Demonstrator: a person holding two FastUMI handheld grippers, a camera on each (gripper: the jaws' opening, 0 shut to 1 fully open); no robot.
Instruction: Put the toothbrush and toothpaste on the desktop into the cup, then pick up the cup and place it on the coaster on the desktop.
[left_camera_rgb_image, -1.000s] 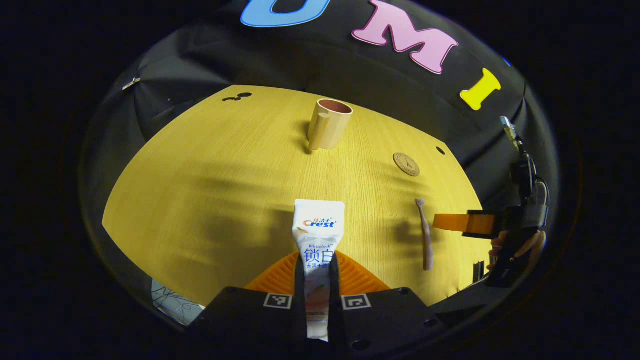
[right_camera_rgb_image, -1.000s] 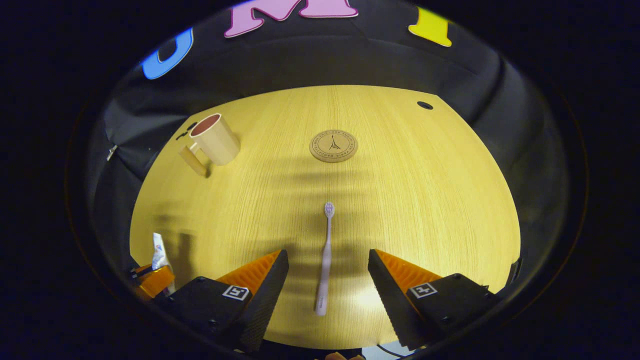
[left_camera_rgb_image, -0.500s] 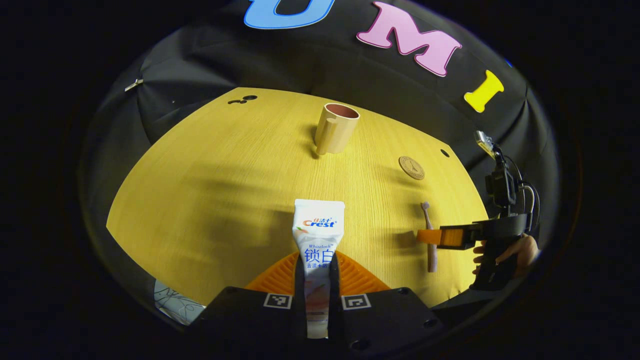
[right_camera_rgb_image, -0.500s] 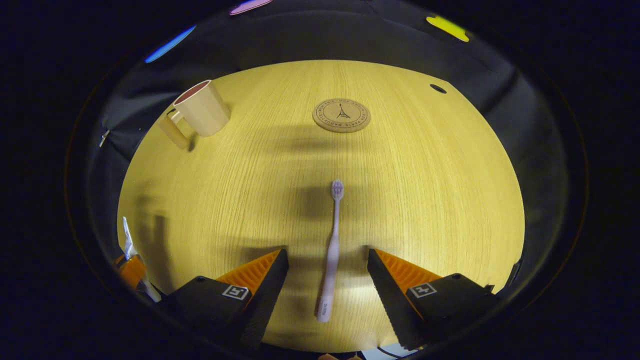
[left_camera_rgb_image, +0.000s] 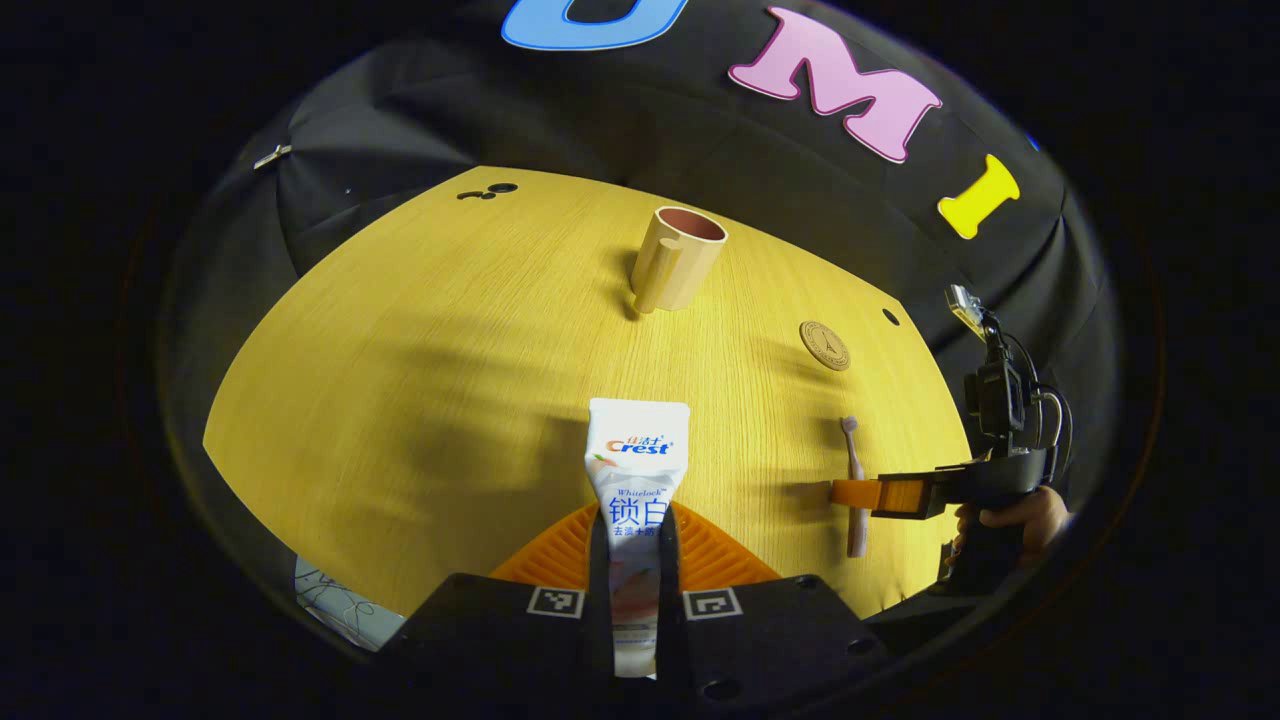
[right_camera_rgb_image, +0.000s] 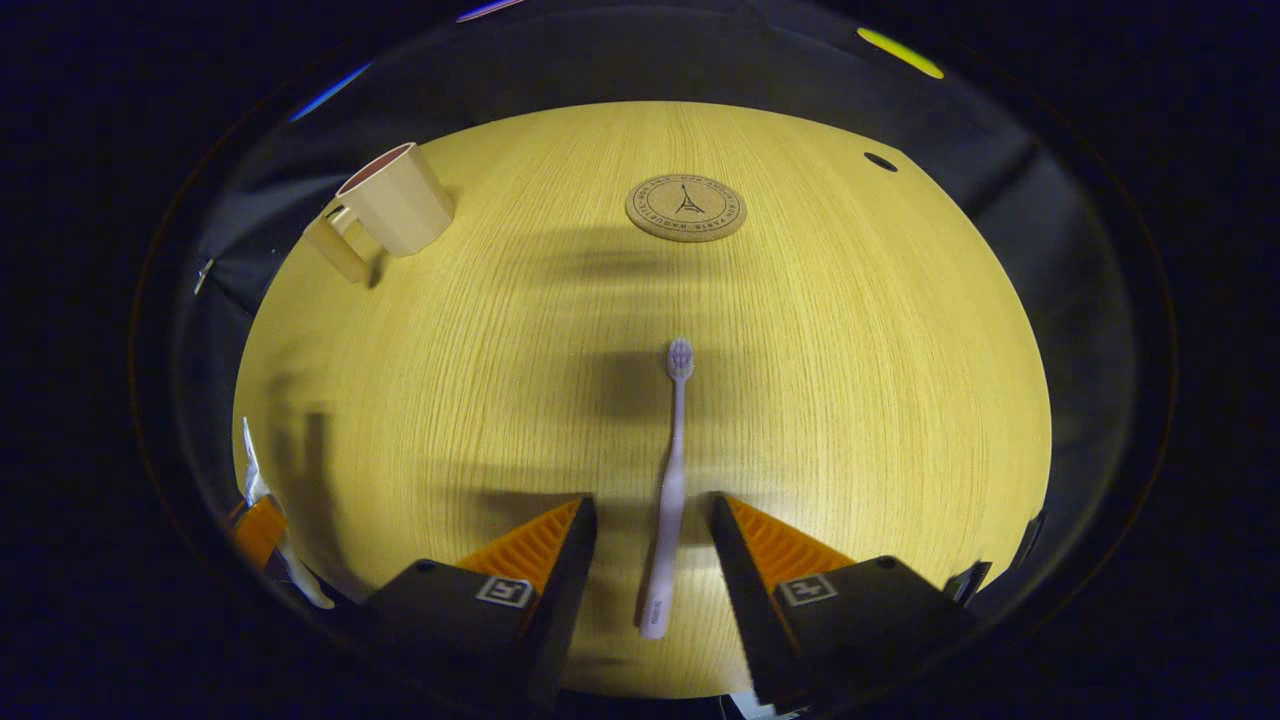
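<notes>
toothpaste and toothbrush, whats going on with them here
A person works a hand-held gripper in each hand. The left hand-held gripper is shut on the toothpaste, held above the desktop. The right hand-held gripper is open, its fingers either side of the toothbrush, which lies flat. The cup stands empty, apart from the coaster.

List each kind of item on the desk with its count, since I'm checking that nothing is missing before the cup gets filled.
Cup: 1
Coaster: 1
Toothbrush: 1
Toothpaste tube, clamped in the left hand-held gripper: 1
Total: 4
</notes>
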